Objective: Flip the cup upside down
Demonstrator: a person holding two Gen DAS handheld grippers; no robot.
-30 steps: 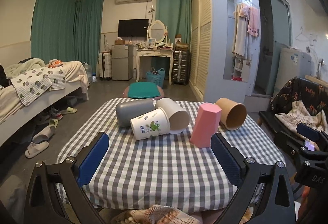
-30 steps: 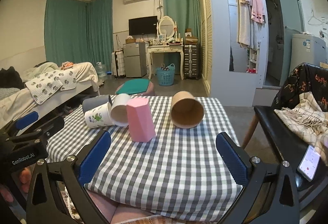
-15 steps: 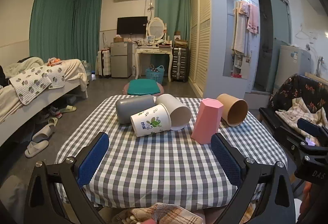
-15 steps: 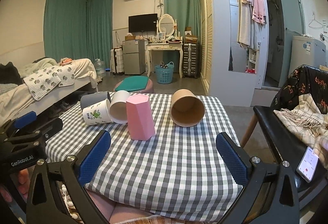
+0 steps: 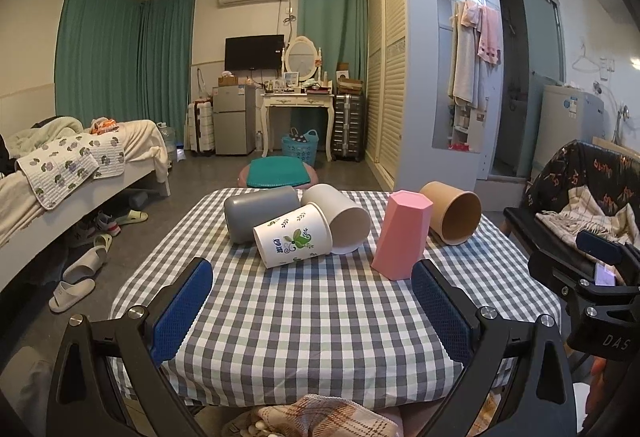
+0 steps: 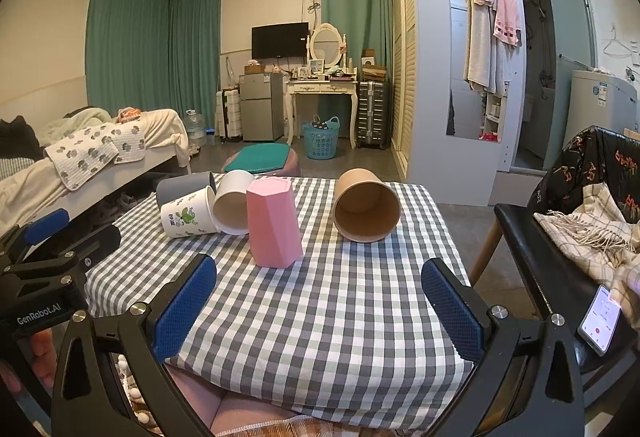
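Left wrist: pink cup (image 5: pixel 401 236) stands mid-table (image 5: pixel 320 337).

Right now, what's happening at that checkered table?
Nothing is gripped yet. The left tool and right tool both hover open over the near edge of the table. Four cups lie on their sides: grey cup, leaf-print cup, white cup, brown paper cup. The pink cup stands closed end up.

Tablecloth (image 5: pixel 320 317): grey, white and pale-green check. Cups: pink faceted cup (image 5: pixel 402 235), grey cup (image 5: pixel 256 211), brown paper cup (image 5: pixel 452 211), plain white cup (image 5: pixel 340 213), white cup with green leaf print (image 5: pixel 294 241). Gripper pads (image 5: pixel 182 307): blue.
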